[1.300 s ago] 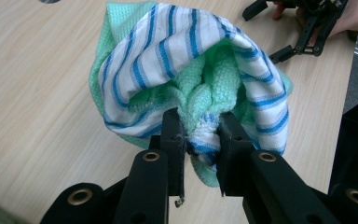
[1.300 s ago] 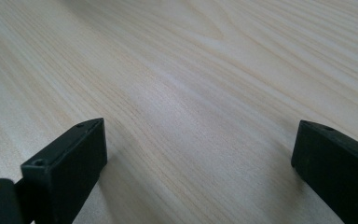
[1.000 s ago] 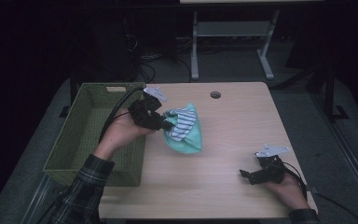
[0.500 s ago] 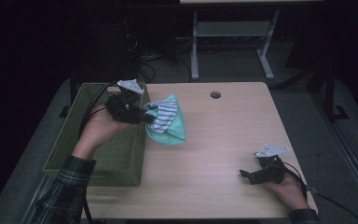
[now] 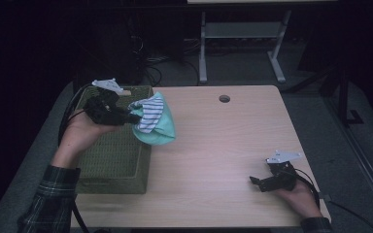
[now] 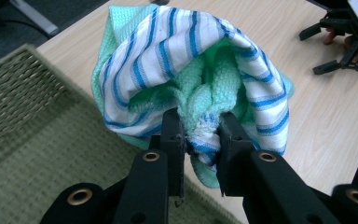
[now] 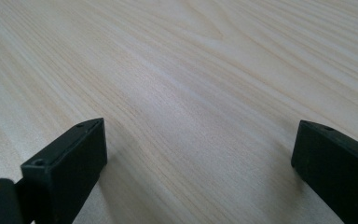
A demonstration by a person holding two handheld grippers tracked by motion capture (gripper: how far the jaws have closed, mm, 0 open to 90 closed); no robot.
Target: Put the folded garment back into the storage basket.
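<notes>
While left gripper (image 6: 200,135) fingers (image 6: 173,133) pinch bunched striped cloth (image 6: 191,70) between them, bundle hangs beyond fingertips over wicker basket (image 5: 111,160) edge; right gripper (image 7: 198,154) fingers spread wide, empty, desk (image 7: 191,70) beneath.

Item count, qty per type

Cloths: 2, bundled together – 1 green cloth (image 5: 161,133) + 1 blue-striped cloth (image 5: 149,112). Baskets: 1 woven green basket (image 5: 111,155). Counter (image 5: 223,145): 1, w/ 1 round hole (image 5: 224,98). Grippers: 2 – left gripper (image 5: 126,115), right gripper (image 5: 258,182), 2 fingers ea.
</notes>
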